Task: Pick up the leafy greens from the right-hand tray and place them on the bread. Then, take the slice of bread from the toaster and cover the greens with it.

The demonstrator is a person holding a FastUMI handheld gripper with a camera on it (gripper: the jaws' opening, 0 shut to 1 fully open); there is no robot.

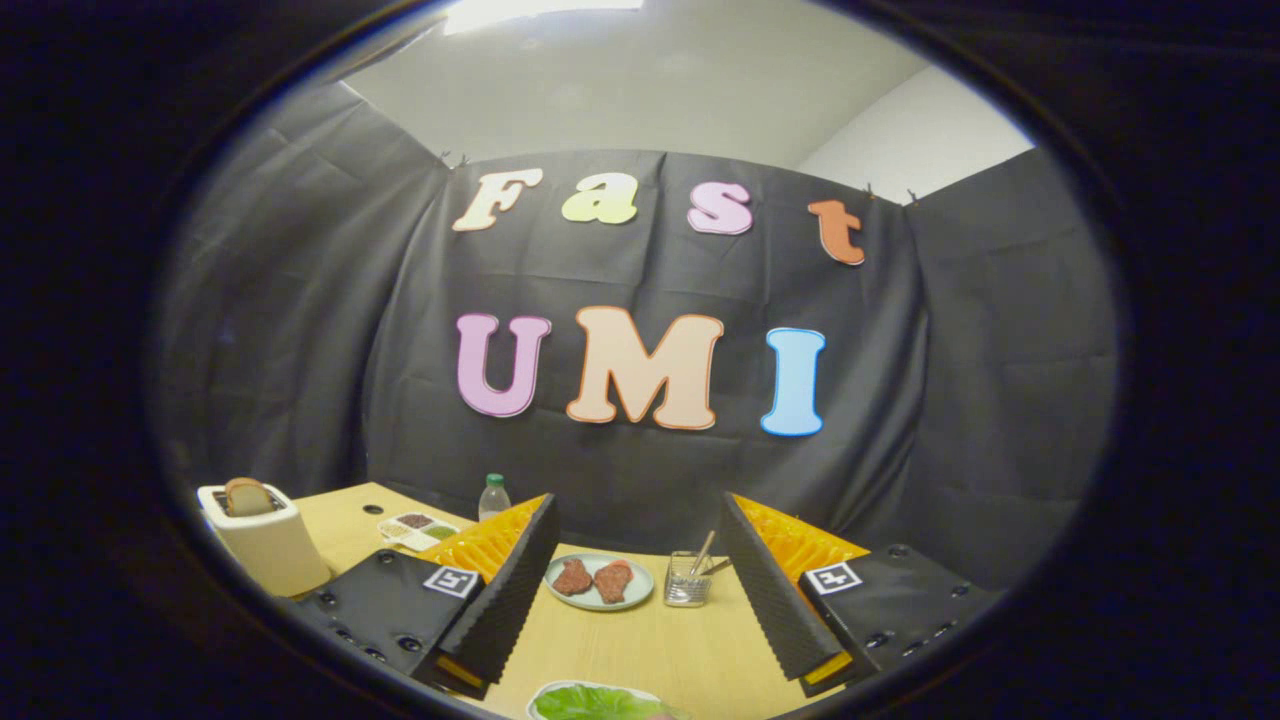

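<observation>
Fingers (640,585) wide apart, empty; leafy greens (596,702) below them cut off; toaster (262,540) bread (246,495) half-hidden.

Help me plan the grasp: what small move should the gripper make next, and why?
Probably tip down and ease toward the leafy greens, which lie on a plate near the table's edge, below the open gripper. The fingers hold nothing and point past them at the meat plate.

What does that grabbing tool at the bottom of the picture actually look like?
The tongs are two wedge-shaped fingers with ribbed inner faces, standing open. Behind each ribbed face sits an orange ridged plastic piece. Each finger is mounted on a black block with round screws, and each block carries a small white square sticker with a black pattern.
</observation>
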